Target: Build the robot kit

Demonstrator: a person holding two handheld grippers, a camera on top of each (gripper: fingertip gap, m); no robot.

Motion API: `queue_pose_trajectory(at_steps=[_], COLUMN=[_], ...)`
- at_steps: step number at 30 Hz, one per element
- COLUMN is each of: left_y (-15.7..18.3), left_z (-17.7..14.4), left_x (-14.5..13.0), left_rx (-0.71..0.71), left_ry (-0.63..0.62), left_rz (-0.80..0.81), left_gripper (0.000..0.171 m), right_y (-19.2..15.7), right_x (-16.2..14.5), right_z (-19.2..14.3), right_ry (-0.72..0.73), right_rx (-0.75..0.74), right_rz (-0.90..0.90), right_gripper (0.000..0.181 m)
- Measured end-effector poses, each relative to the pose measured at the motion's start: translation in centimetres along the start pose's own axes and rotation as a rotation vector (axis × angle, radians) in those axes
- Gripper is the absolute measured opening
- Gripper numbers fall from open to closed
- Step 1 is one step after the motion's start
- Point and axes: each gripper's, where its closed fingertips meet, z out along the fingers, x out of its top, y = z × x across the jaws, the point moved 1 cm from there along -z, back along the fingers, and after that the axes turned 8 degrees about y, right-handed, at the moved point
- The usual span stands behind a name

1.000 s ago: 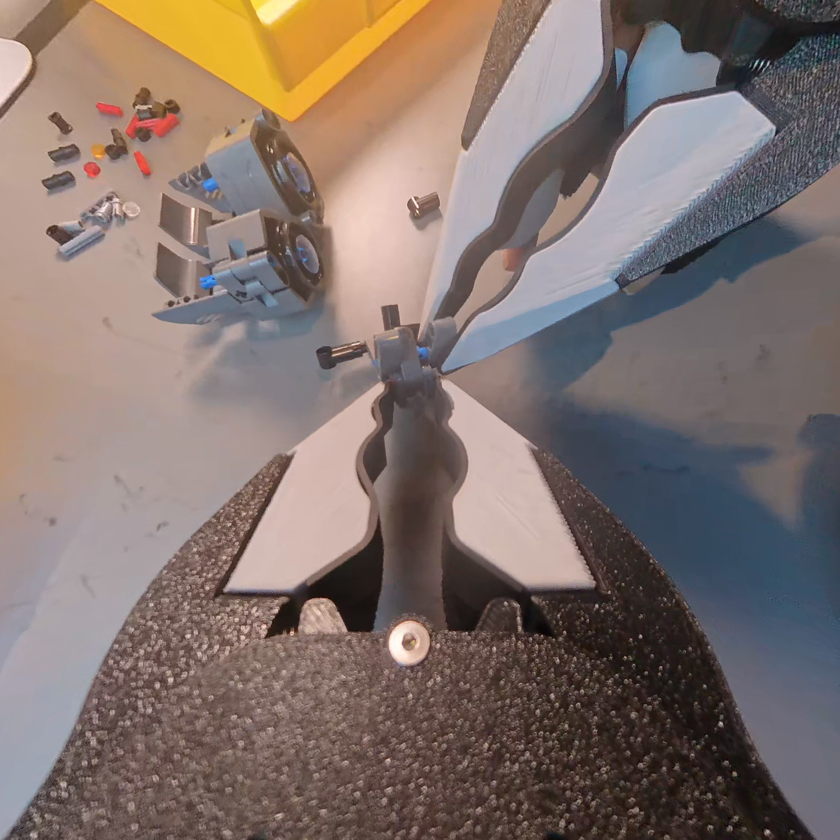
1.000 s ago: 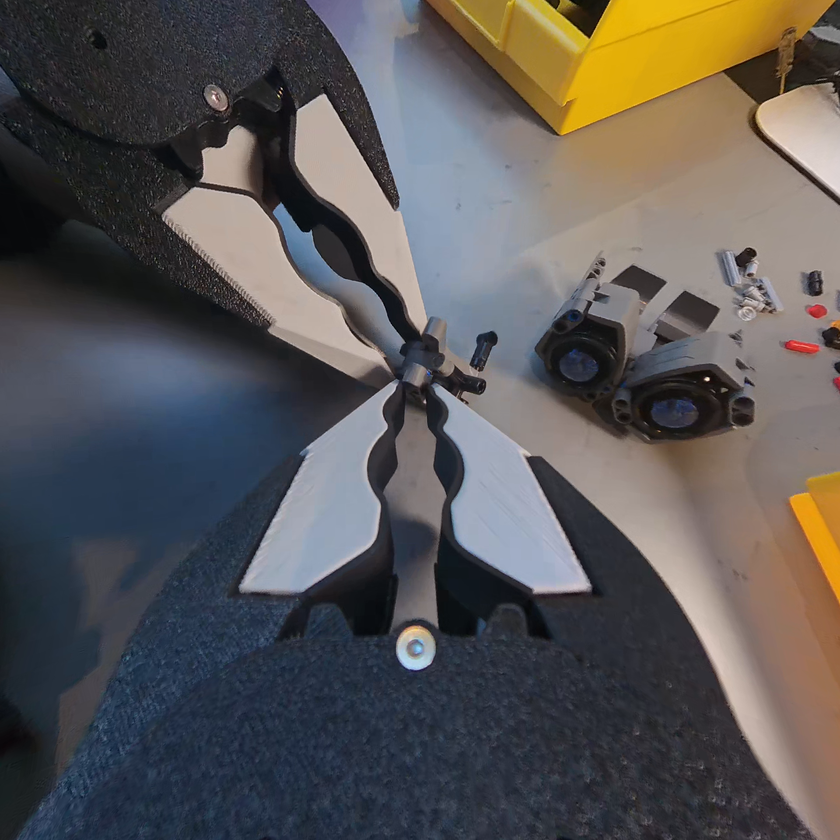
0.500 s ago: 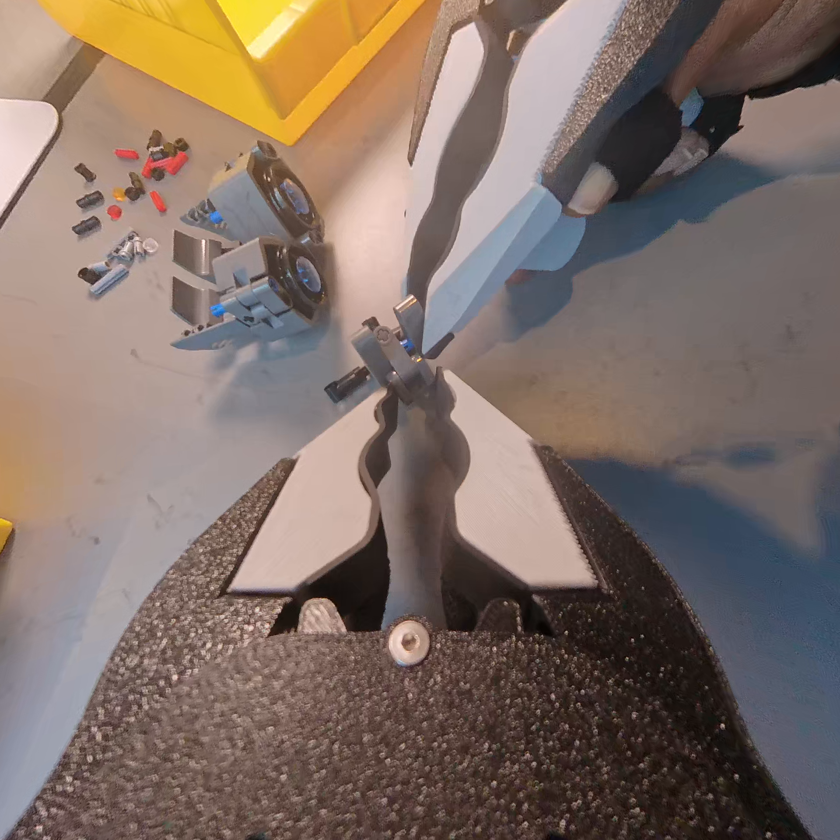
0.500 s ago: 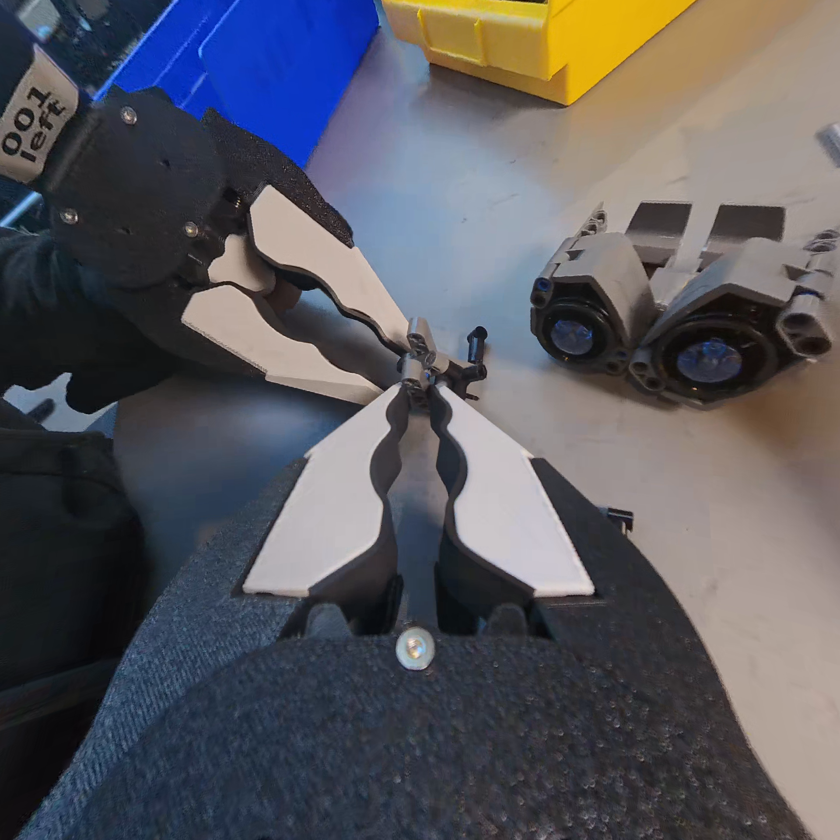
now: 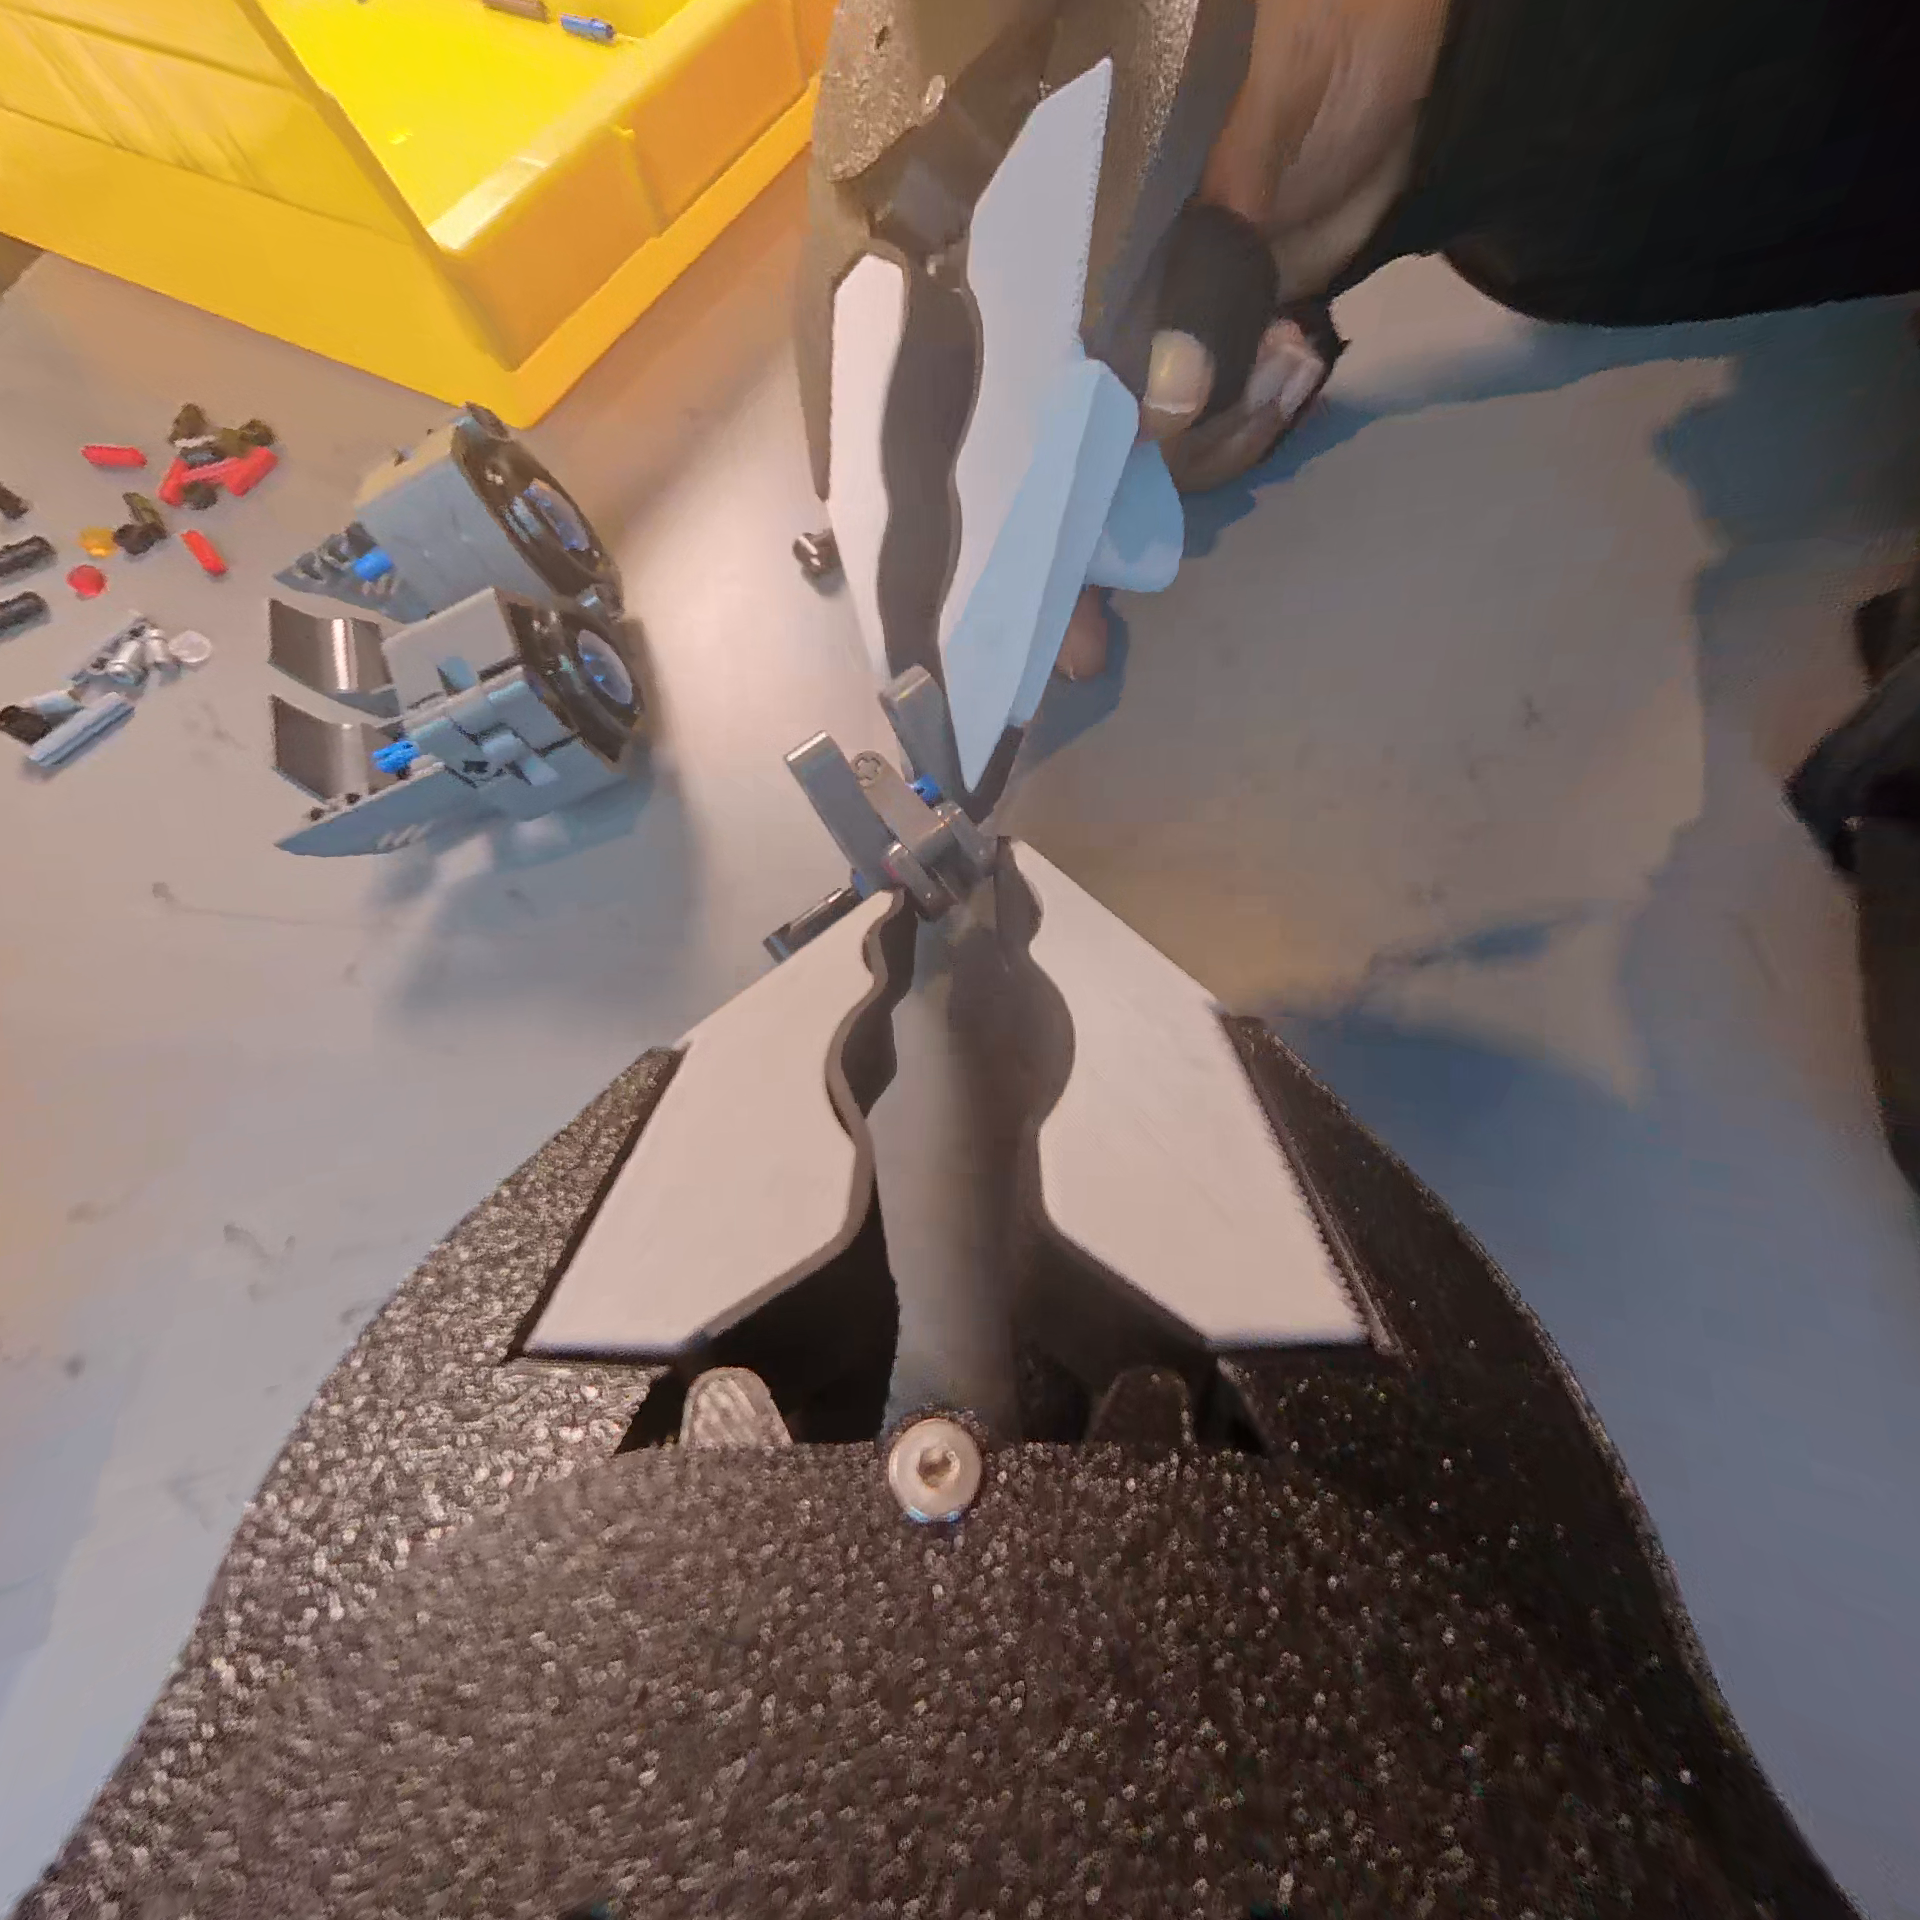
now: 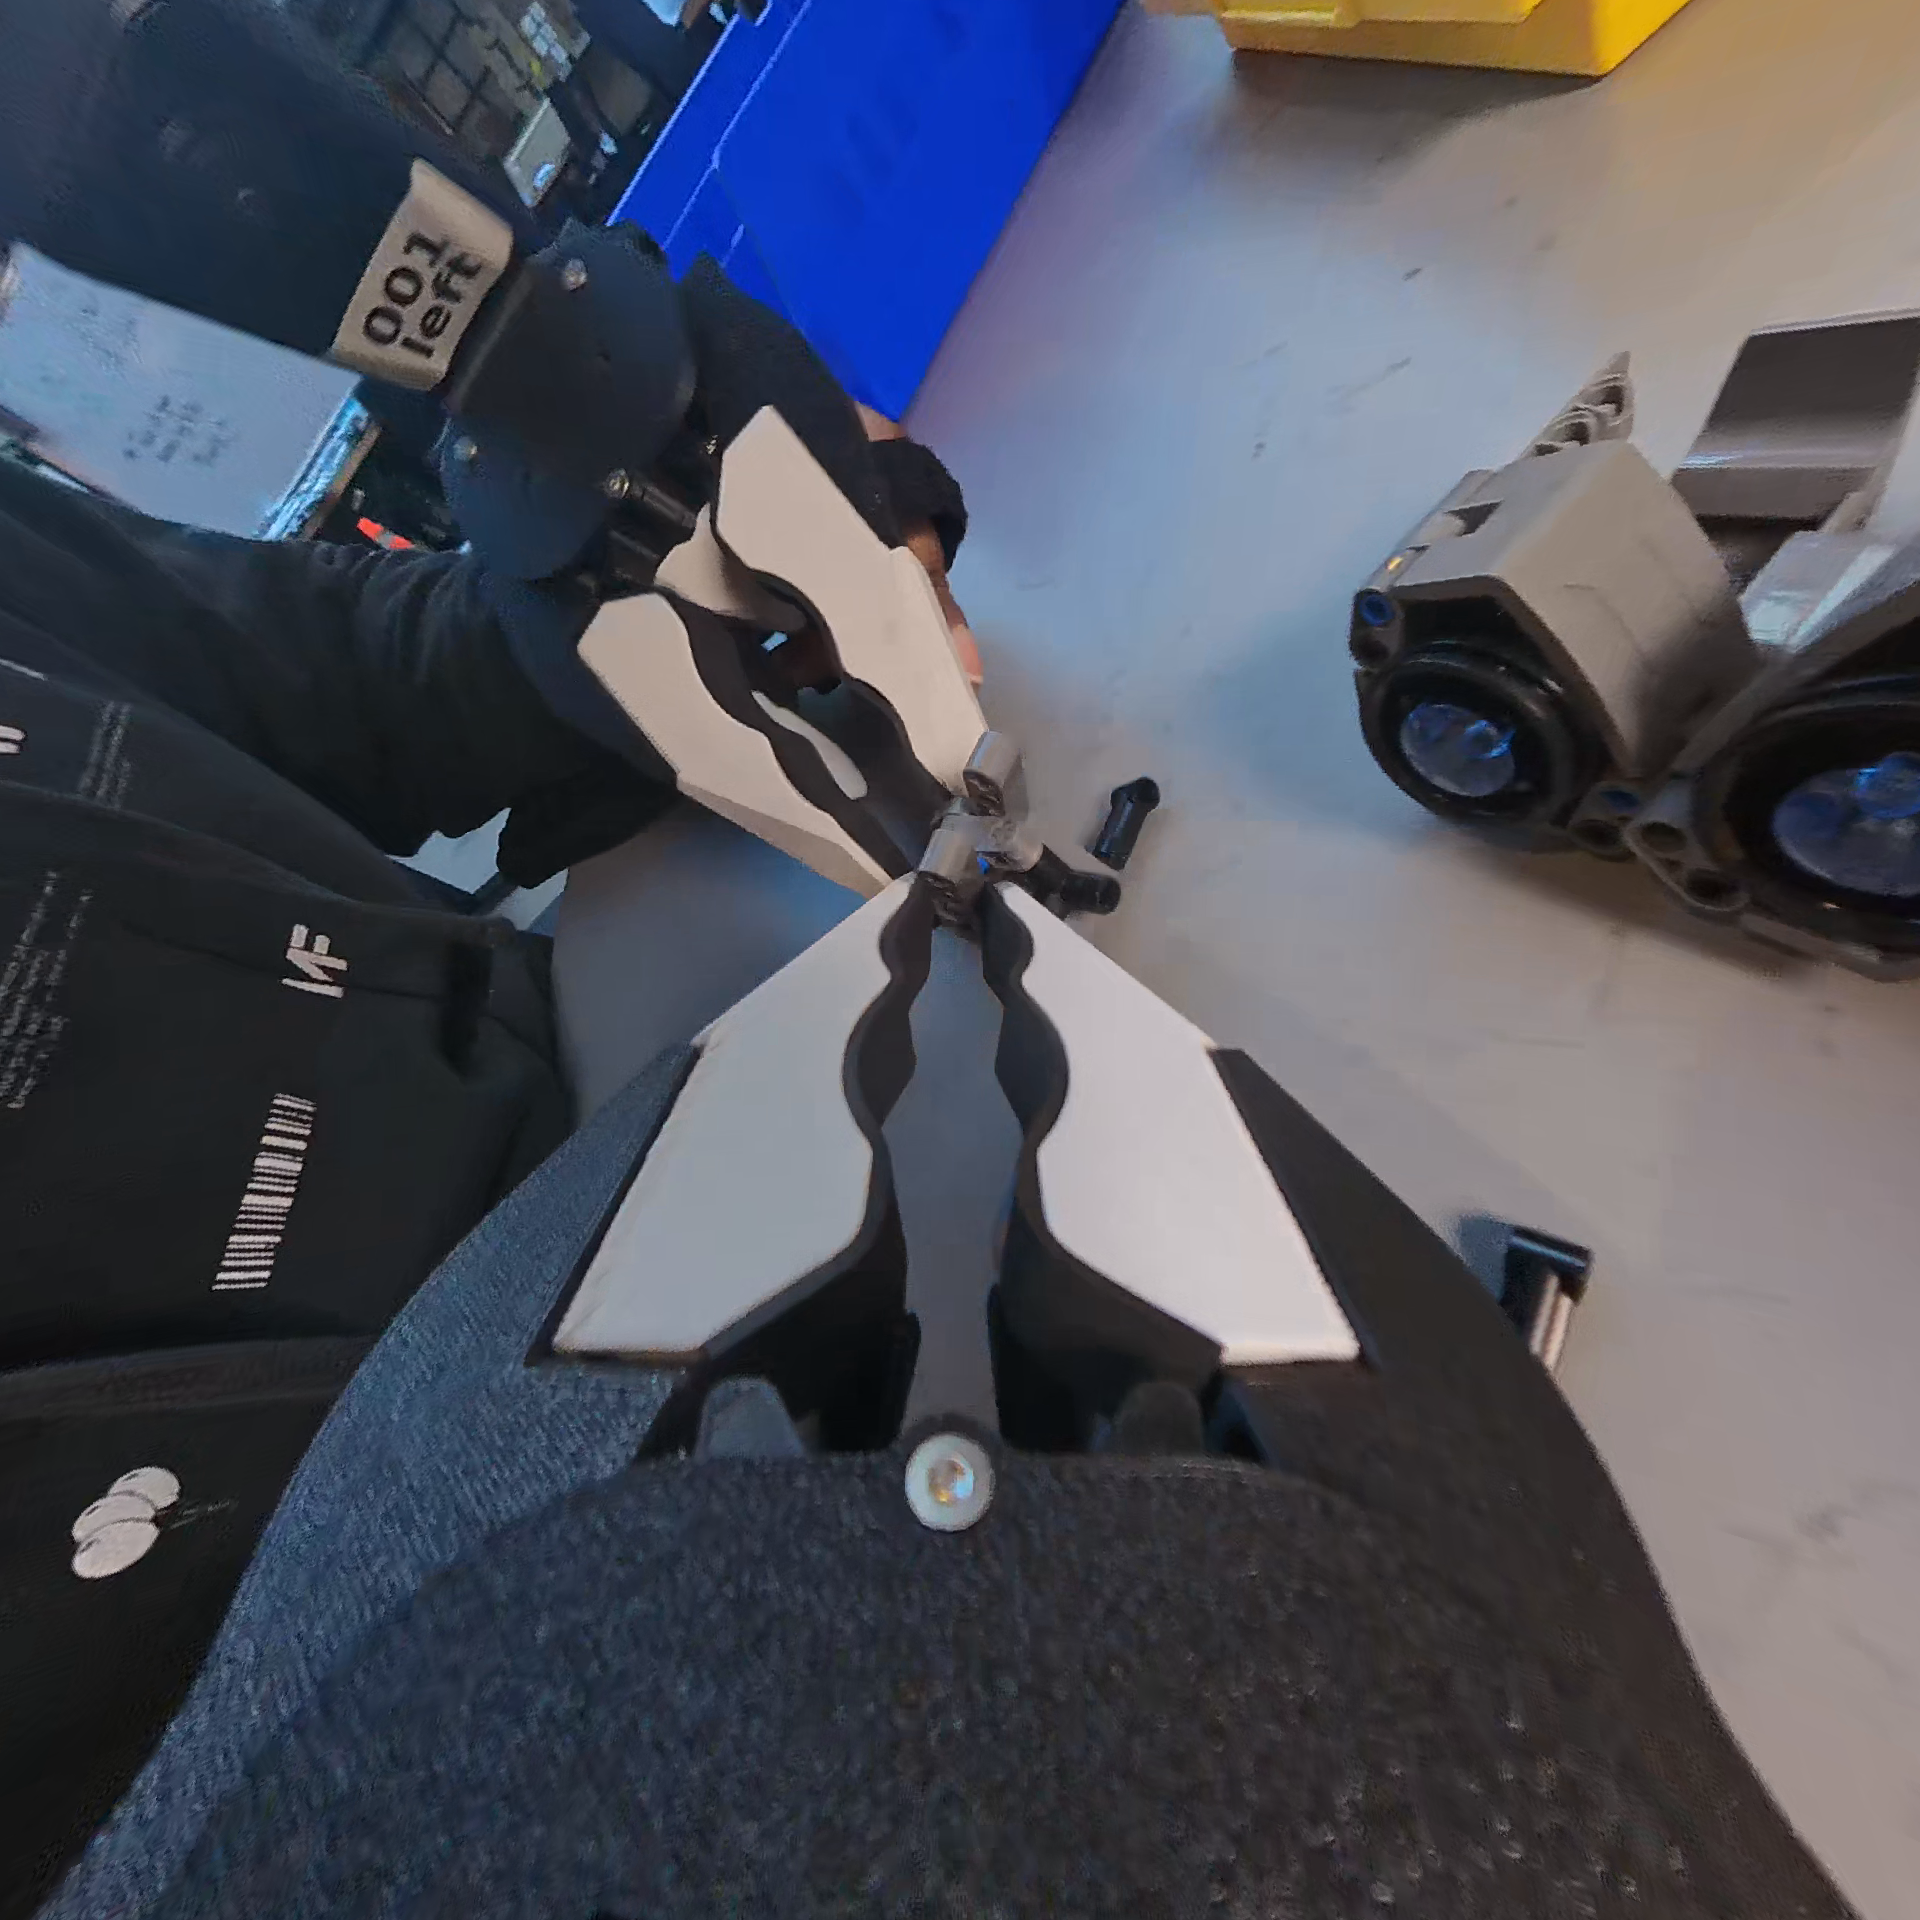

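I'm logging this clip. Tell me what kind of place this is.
Probably a workshop or lab bench: a grey worktable strewn with small building-toy parts, a part-built grey assembly, and yellow storage bins behind.

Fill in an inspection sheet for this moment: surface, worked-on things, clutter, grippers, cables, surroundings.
Surface: grey table, scuffed.
Worked-on things: small grey connector assembly with blue and black pins, clamped from both ends above the table.
Clutter: grey twin-lens module; scattered red, black and grey small parts; loose black pin.
Grippers: left gripper shut on the assembly; right gripper shut on it from the opposite side.
Cables: nothing seen.
Surroundings: yellow bin; blue bin; person's dark sleeve.
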Motion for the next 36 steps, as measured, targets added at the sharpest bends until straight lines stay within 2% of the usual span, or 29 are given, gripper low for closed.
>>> queue_pose_trajectory(at_steps=[3, 6, 9, 13, 15, 16, 19, 25, 31, 36], left_y=[-0.2, 0.0, 0.1, 1.2, 1.7, 1.9, 2.6, 2.8, 2.8, 3.0], left_z=[-0.3, -0.7, -1.1, -0.9, -0.7, -0.7, -0.9, -1.7, -1.8, -1.9], left_x=[0.5, 1.0, 0.9, 1.2, 1.2, 1.2, 0.9, 1.8, 2.1, 2.1], left_rx=[-0.033, -0.051, -0.051, -0.087, -0.108, -0.121, -0.182, -0.307, -0.347, -0.373], left_ry=[0.034, 0.058, 0.052, 0.049, 0.048, 0.049, 0.055, 0.126, 0.141, 0.141], left_rz=[-0.084, -0.087, -0.069, -0.044, -0.037, -0.041, -0.070, -0.215, -0.284, -0.301], left_gripper=[0.016, 0.017, 0.017, 0.017, 0.017, 0.016, 0.016, 0.016, 0.016, 0.015], right_y=[-0.4, -1.1, -1.3, -2.4, -2.3, -2.3, -2.6, -3.5, -3.7, -4.0], right_x=[0.2, 0.1, -0.1, 0.2, -0.2, -0.4, -0.8, -0.1, 0.1, 0.0], right_z=[-0.2, -0.6, -1.5, -0.3, 0.4, 0.6, 0.6, 0.5, 0.4, 0.3], right_ry=[0.010, -0.035, -0.085, -0.071, -0.096, -0.104, -0.103, -0.042, -0.022, -0.018], right_rx=[0.007, -0.026, -0.094, -0.105, -0.127, -0.121, -0.071, 0.001, 0.028, 0.046], right_rz=[-0.072, -0.282, -0.513, -0.643, -0.707, -0.729, -0.718, -0.588, -0.488, -0.474], right_gripper=[0.009, 0.009, 0.020, 0.057, 0.052, 0.042, 0.029, 0.027, 0.027, 0.026])
